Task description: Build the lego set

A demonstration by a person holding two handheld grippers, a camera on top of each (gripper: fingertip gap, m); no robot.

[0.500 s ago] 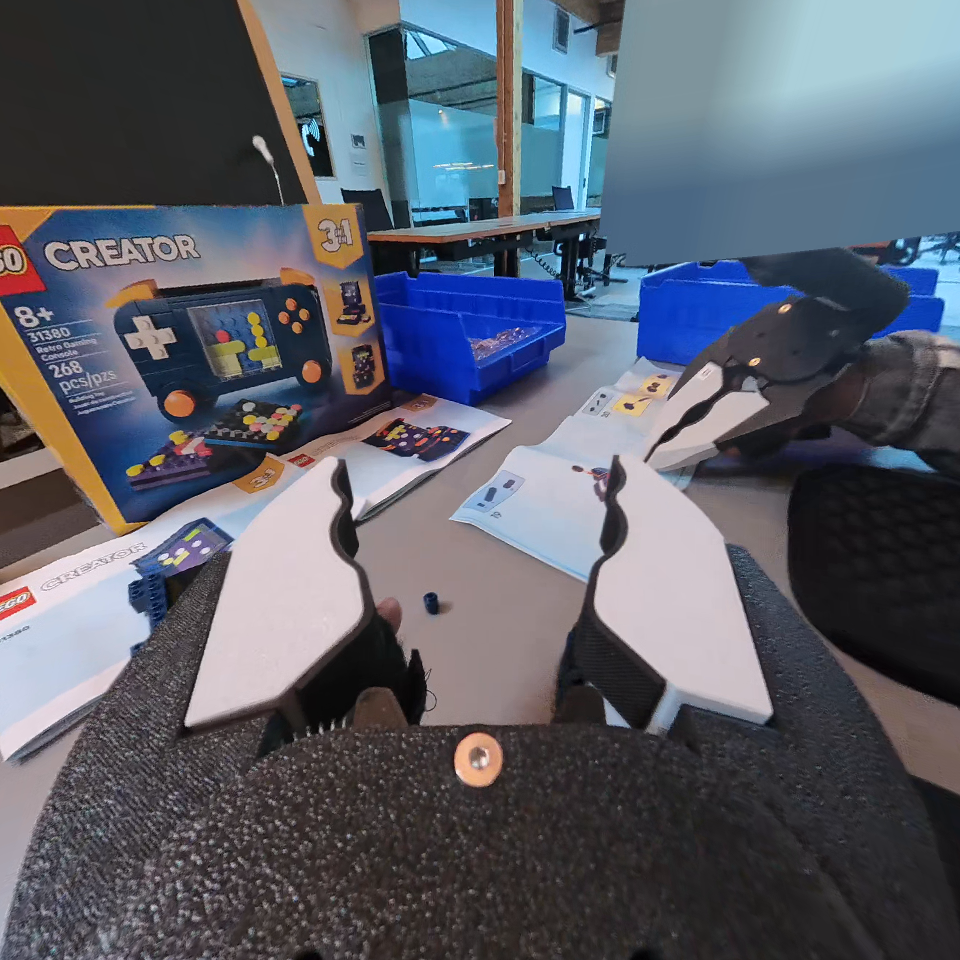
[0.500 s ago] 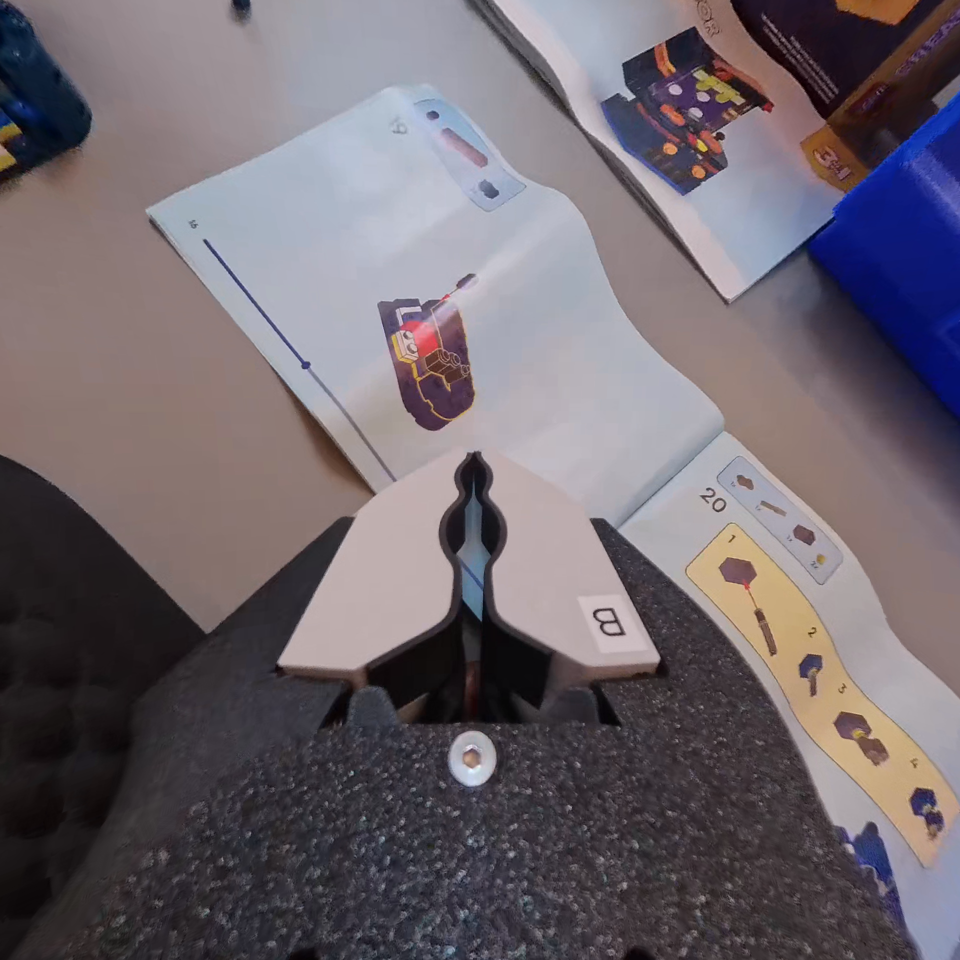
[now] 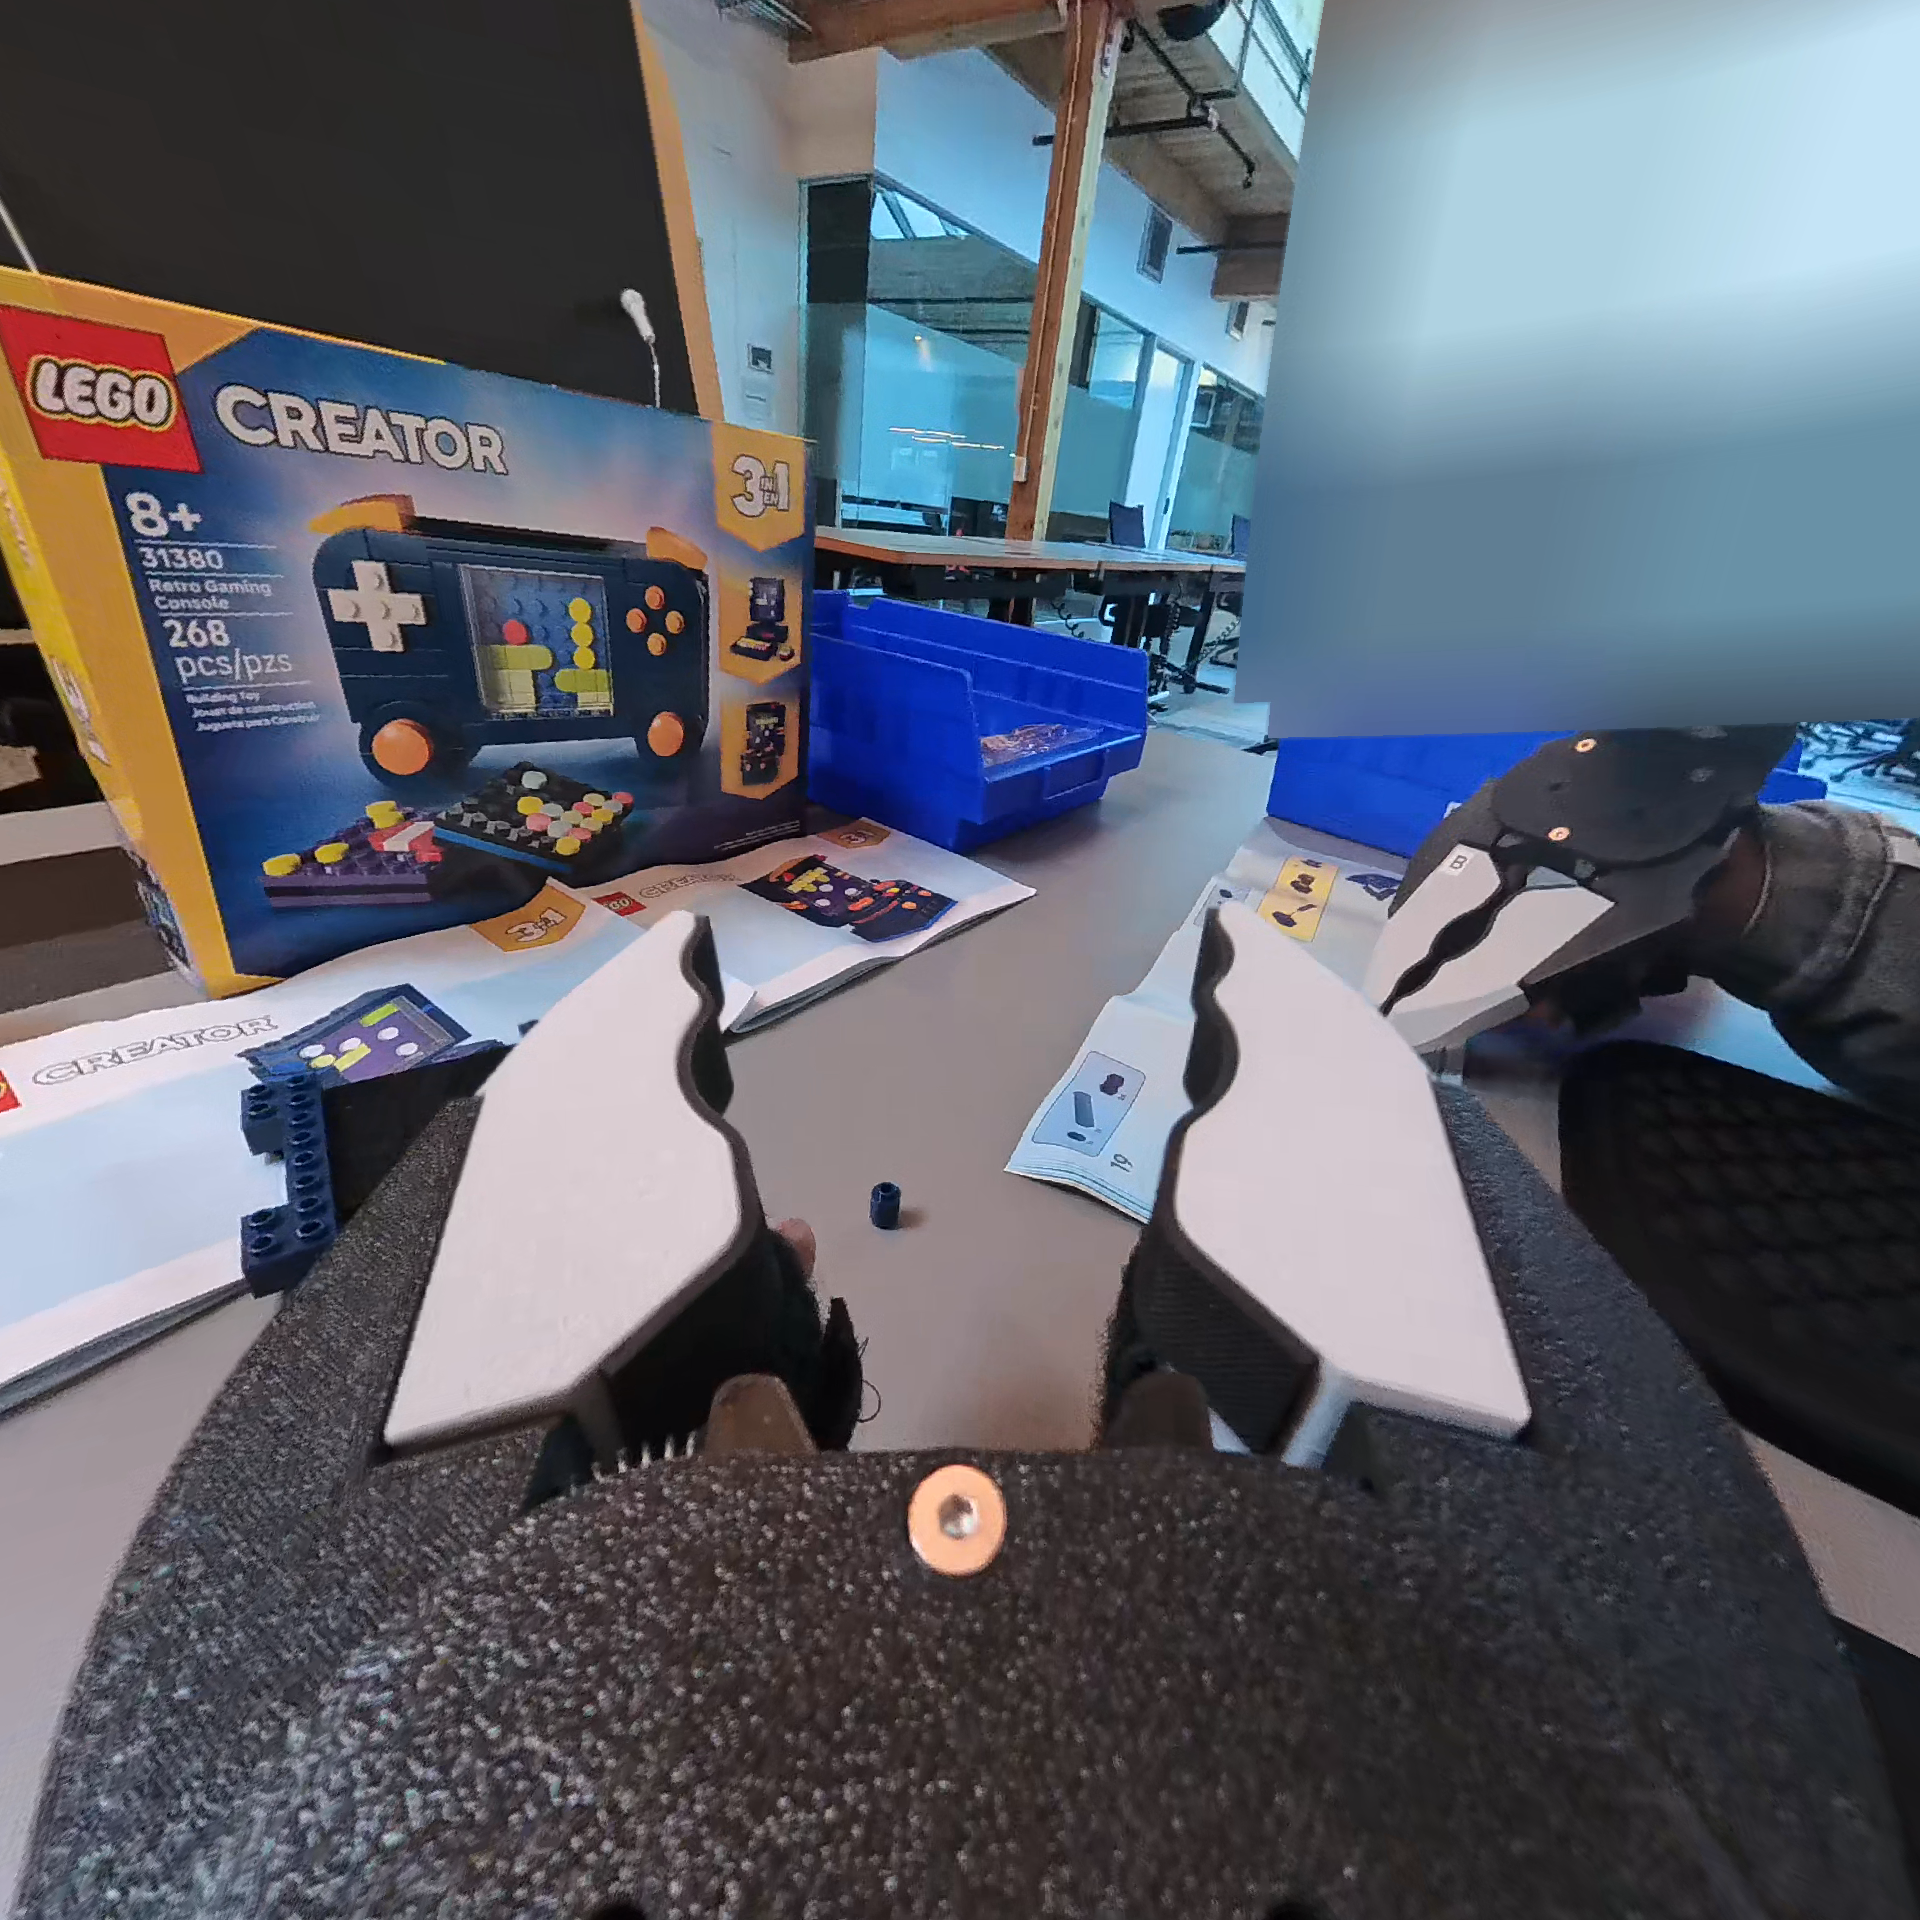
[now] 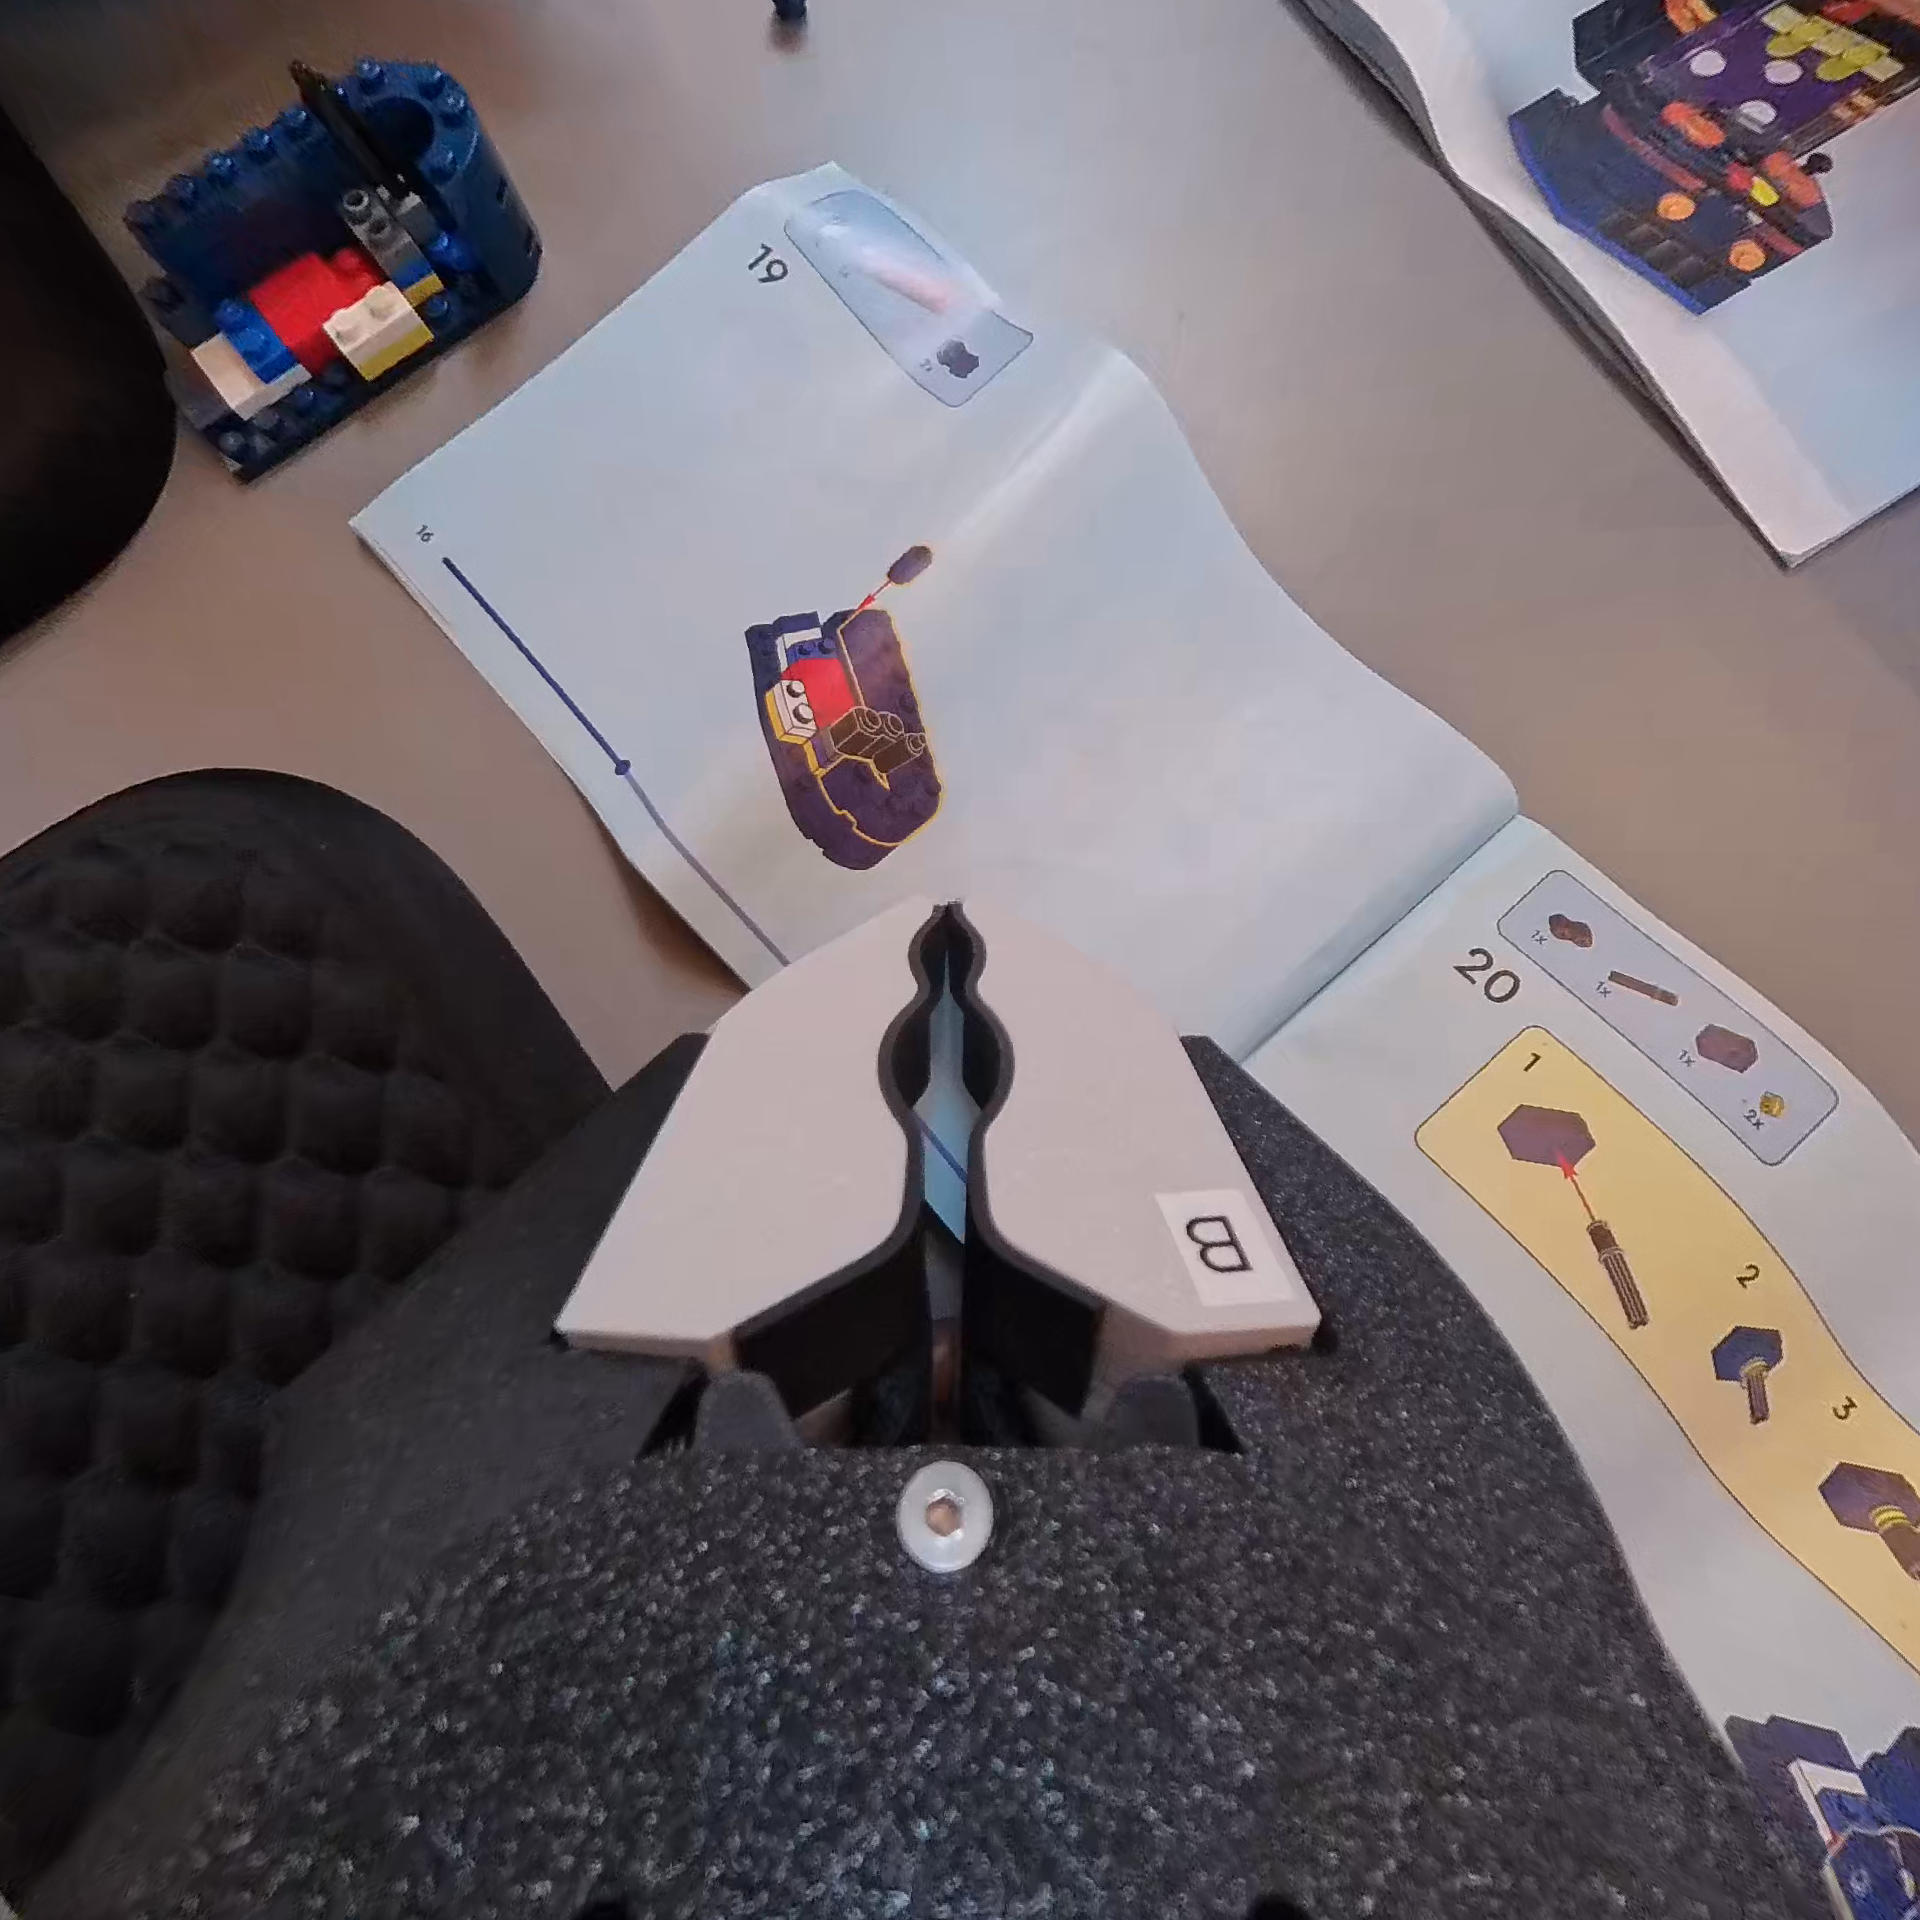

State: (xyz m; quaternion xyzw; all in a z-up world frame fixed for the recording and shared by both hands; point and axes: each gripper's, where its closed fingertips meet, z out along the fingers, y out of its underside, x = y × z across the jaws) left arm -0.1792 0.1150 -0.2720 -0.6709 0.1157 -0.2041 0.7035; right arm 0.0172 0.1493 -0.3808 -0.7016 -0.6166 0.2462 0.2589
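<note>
Grey tabletop (image 3: pixel 966 1049) shows between the wide-spread fingers of the left gripper (image 3: pixel 951 997), where a small dark-blue stud (image 3: pixel 884 1205) lies untouched. Right gripper (image 4: pixel 948 914) hangs pinched together, bare, over an open instruction booklet (image 4: pixel 1091 623). A half-built brick model (image 4: pixel 332 260) sits apart; blue bins (image 3: pixel 966 707) and the set's box (image 3: pixel 416 644) stand behind.

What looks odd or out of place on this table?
A tiny dark blue piece lies alone on the bare table, apart from the brick model. The open booklet bulges at its fold rather than lying flat.
</note>
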